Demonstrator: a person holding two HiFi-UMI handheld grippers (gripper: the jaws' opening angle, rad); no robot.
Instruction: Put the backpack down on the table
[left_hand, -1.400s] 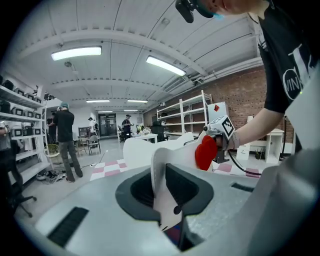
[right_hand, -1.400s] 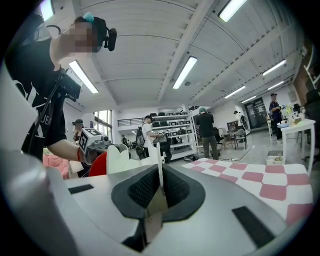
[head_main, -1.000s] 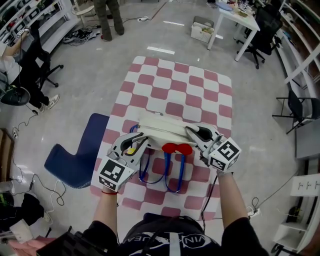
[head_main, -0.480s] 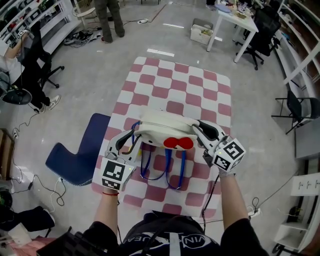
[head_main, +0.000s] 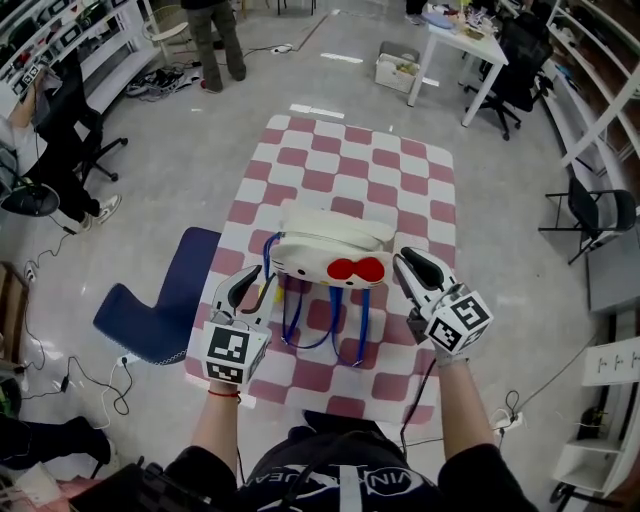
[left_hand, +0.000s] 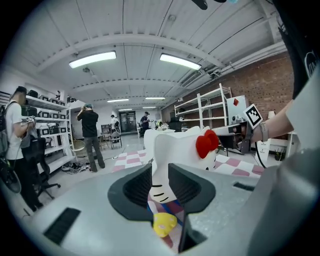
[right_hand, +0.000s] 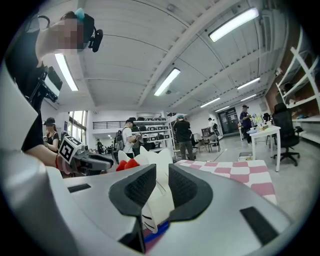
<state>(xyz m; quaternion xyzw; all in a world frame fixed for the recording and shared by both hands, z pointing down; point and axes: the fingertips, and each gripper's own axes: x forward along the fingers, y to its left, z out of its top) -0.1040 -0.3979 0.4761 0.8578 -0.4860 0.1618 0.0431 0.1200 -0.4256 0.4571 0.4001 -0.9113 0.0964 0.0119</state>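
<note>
The white backpack (head_main: 330, 238) with a red bow (head_main: 355, 268) rests on the red-and-white checkered table (head_main: 395, 170), and its blue straps (head_main: 330, 335) lie toward me. My left gripper (head_main: 243, 290) hovers just off its left end, open and empty. My right gripper (head_main: 412, 266) is just off its right end, also open and empty. In the left gripper view the backpack (left_hand: 182, 145) stands beyond the gripper (left_hand: 160, 177), with a yellow tag (left_hand: 164, 225) low in the gap. The right gripper view shows the backpack (right_hand: 157, 197) past the parted jaws of the gripper (right_hand: 161, 182).
A blue chair (head_main: 165, 305) stands against the table's left side. A white desk (head_main: 460, 35) and black office chairs (head_main: 595, 215) are at the back right. People stand at the far left (head_main: 60, 130) and top left (head_main: 215, 30). Cables lie on the floor.
The backpack went from held up between both grippers to resting on the table. Both grippers let go and drew back toward me and slightly outward.
</note>
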